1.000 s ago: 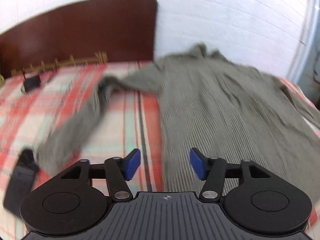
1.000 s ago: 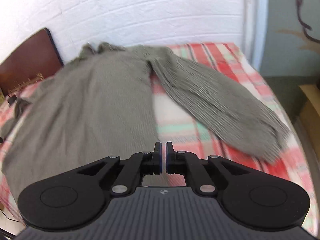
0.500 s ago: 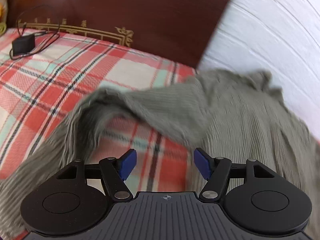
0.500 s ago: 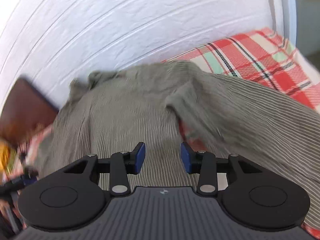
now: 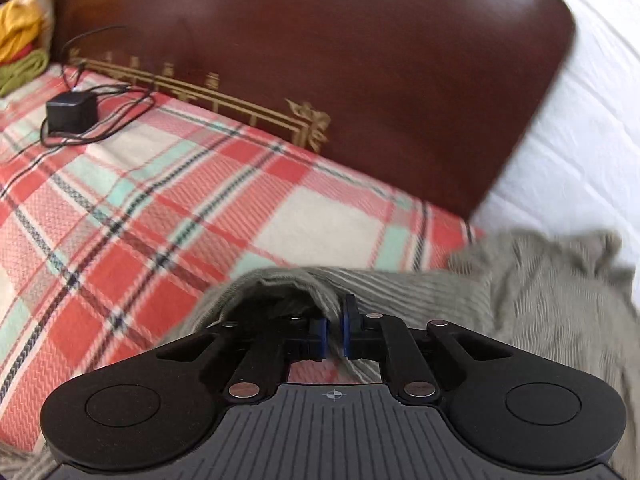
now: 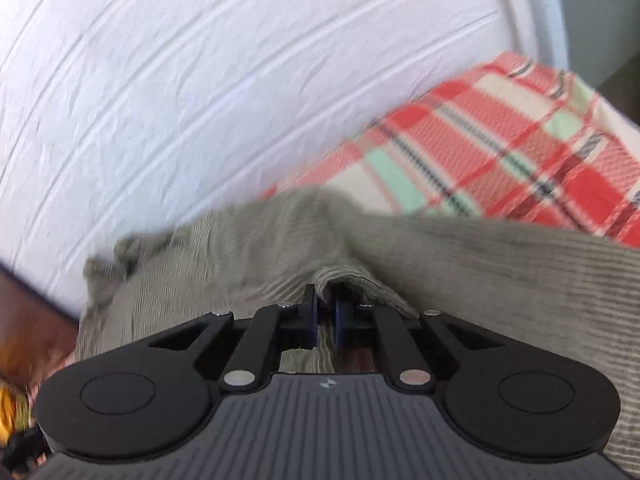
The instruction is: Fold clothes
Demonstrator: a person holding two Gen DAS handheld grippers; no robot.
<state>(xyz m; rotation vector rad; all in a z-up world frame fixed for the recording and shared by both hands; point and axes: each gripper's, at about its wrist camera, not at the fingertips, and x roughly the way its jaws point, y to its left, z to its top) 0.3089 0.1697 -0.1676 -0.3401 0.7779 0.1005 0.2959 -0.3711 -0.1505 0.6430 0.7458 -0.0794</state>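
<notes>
Now both grippers pinch the grey sweater (image 5: 540,300) on the plaid bed (image 5: 160,208): left gripper (image 5: 334,334) at one shoulder, right gripper (image 6: 325,322) at the other, body spread between them, sleeves trailing outward.

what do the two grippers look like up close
Both match: the left gripper and right gripper each have a black body with two round lobes, a ribbed grey centre plate with a small crosshair mark, silver pivot screws, black linkage fingers and blue pads. No cables or sleeves show.
</notes>
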